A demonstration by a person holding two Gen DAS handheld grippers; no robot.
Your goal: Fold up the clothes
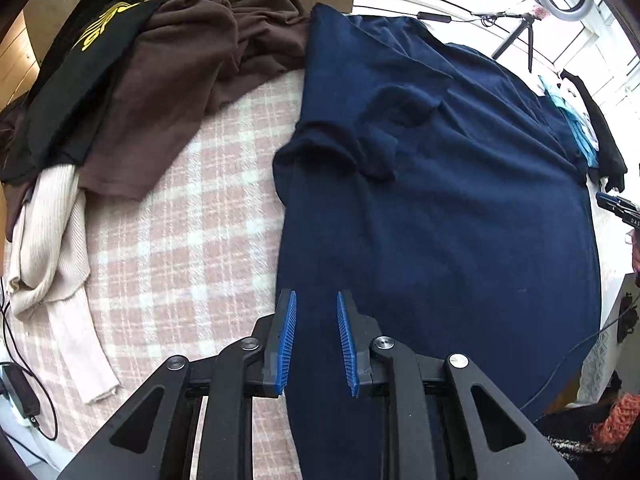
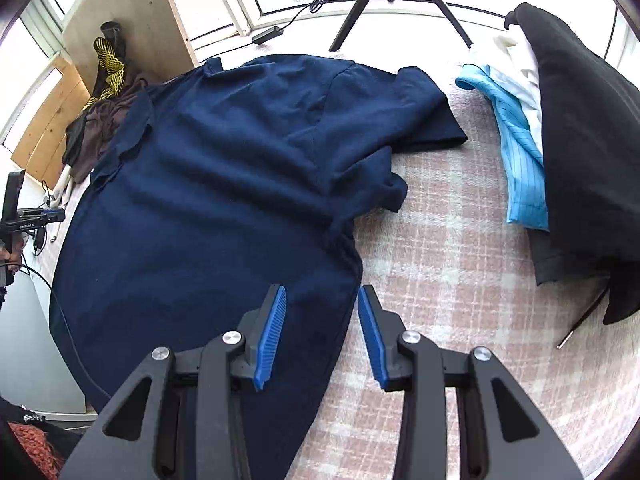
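Left wrist view: navy shirt (image 1: 440, 220) lies spread flat on our checked blanket (image 1: 180, 220), filling twelve to three o'clock. Left gripper (image 1: 316, 340) and right gripper (image 2: 322, 336): jaws spread, empty, over opposite hem edges. We pinch both evenly before folding.

Your work surface is a pink-and-white plaid blanket (image 1: 168, 216). A navy t-shirt (image 1: 440, 220) lies spread flat on it, sleeves bunched. On one side you've got a heap: brown garment (image 1: 168, 92), cream ribbed knit (image 1: 52, 240), black-and-yellow piece (image 1: 92, 40). On the other side sits a stack: light blue (image 2: 520, 152), white (image 2: 516, 64), black (image 2: 588, 152).
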